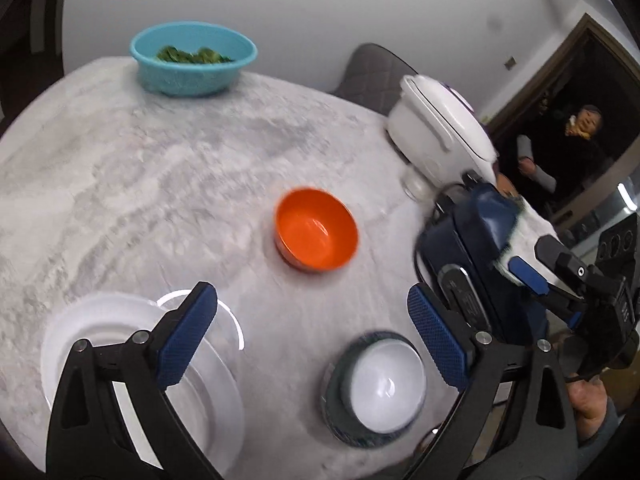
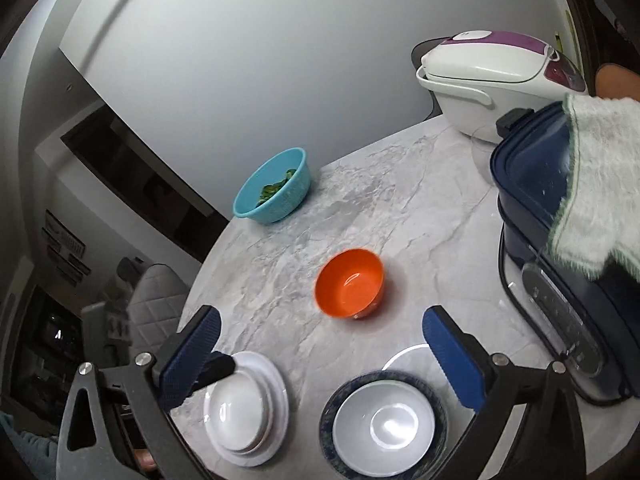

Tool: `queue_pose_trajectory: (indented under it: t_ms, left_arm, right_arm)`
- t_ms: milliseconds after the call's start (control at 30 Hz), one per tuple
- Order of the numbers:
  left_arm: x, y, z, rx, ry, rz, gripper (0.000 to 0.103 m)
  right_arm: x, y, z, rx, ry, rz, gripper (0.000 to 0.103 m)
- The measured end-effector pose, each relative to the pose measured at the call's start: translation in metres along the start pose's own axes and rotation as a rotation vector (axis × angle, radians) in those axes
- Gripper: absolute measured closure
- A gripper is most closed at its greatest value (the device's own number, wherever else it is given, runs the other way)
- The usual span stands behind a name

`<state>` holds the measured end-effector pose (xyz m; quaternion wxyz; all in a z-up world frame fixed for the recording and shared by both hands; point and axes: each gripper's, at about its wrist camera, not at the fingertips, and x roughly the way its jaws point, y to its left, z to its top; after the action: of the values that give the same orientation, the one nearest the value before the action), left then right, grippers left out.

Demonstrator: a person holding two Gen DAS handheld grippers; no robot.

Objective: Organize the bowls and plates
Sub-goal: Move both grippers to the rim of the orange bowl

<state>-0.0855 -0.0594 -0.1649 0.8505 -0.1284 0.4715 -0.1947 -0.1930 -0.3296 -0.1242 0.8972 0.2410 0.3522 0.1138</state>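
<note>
Now the white bowl (image 2: 384, 424) sits below the wide-spread right tongs (image 2: 320, 356).

Orange bowl (image 1: 316, 230): outline smeared by motion blur. White plates (image 1: 132, 364): partly hidden behind left hand-held gripper (image 1: 312, 340). Dark blue appliance (image 2: 560, 264): cut off at picture's right edge, cloth-covered.

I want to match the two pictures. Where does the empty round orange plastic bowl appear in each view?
Left wrist view: the orange bowl sits near the centre, above the open gripper fingers.
Right wrist view: the orange bowl sits right of centre.
Shared landmark: the turquoise basket of greens, farther back.
</note>
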Motion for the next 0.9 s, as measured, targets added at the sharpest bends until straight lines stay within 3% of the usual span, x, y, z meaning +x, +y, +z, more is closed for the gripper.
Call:
queue_pose_trajectory:
  t_ms: [100,200,300,400,533,600,700,867,900]
  left_arm:
    - [0.037,0.017,0.044,-0.029,0.062,0.133,0.007]
    - [0.085,0.020,0.074,0.059,0.121,0.164,0.007]
    - [0.134,0.020,0.090,0.089,0.244,0.145,0.007]
    - [0.171,0.020,0.088,0.127,0.333,0.145,0.007]
    - [0.193,0.019,0.071,0.136,0.396,0.111,0.008]
    - [0.200,0.019,0.064,0.134,0.403,0.094,0.016]
    - [0.211,0.022,0.060,0.113,0.421,0.090,0.020]
    - [0.224,0.021,0.062,0.107,0.426,0.091,0.020]
    - [0.227,0.021,0.062,0.101,0.430,0.089,0.026]
  right_arm:
    - [0.042,-0.003,0.024,-0.127,0.046,-0.060,0.000]
    - [0.093,-0.010,0.044,-0.229,0.120,-0.103,0.000]
    - [0.147,-0.029,0.059,-0.197,0.276,-0.094,0.000]
    - [0.185,-0.052,0.066,-0.113,0.394,-0.052,0.006]
    - [0.215,-0.070,0.064,-0.061,0.475,-0.033,0.014]
    - [0.223,-0.076,0.060,-0.038,0.499,-0.014,0.028]
    - [0.237,-0.081,0.054,-0.010,0.549,0.015,0.037]
    - [0.247,-0.088,0.042,0.041,0.587,0.047,0.037]
    - [0.248,-0.089,0.041,0.045,0.590,0.047,0.037]
